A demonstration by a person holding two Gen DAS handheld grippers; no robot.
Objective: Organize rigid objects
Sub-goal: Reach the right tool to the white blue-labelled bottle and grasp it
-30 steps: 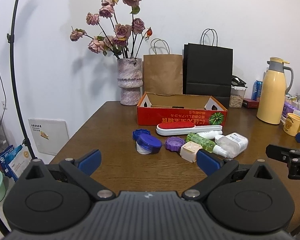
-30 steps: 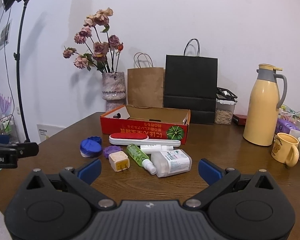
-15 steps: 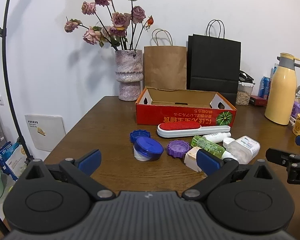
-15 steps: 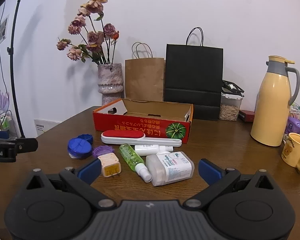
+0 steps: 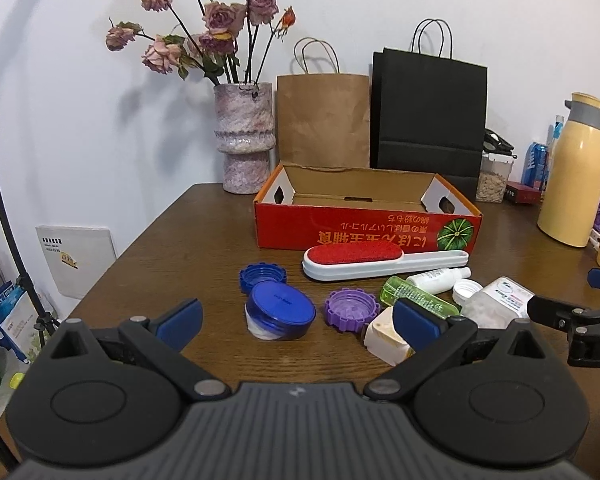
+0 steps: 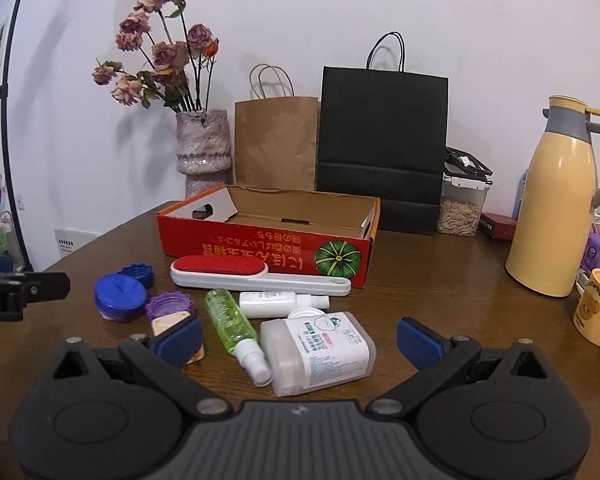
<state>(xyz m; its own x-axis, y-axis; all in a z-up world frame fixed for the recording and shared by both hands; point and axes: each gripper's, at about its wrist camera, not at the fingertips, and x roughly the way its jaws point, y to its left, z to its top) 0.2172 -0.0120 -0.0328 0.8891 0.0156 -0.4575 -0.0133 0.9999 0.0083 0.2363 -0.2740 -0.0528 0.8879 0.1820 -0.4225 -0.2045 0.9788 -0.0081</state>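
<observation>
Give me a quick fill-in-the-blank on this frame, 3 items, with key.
1. The lint brush lies in front of the ___ cardboard box.
2. The green spray bottle lies on its ___.
3. Both the left hand-held gripper and the right hand-held gripper are ___ and hold nothing.

Missing words: red; side; open

Ahead of my blue-padded left gripper sit a dark blue jar, a purple cap and a red-topped white brush before a red box printed with a green pumpkin, while my right gripper faces a clear green bottle.
</observation>
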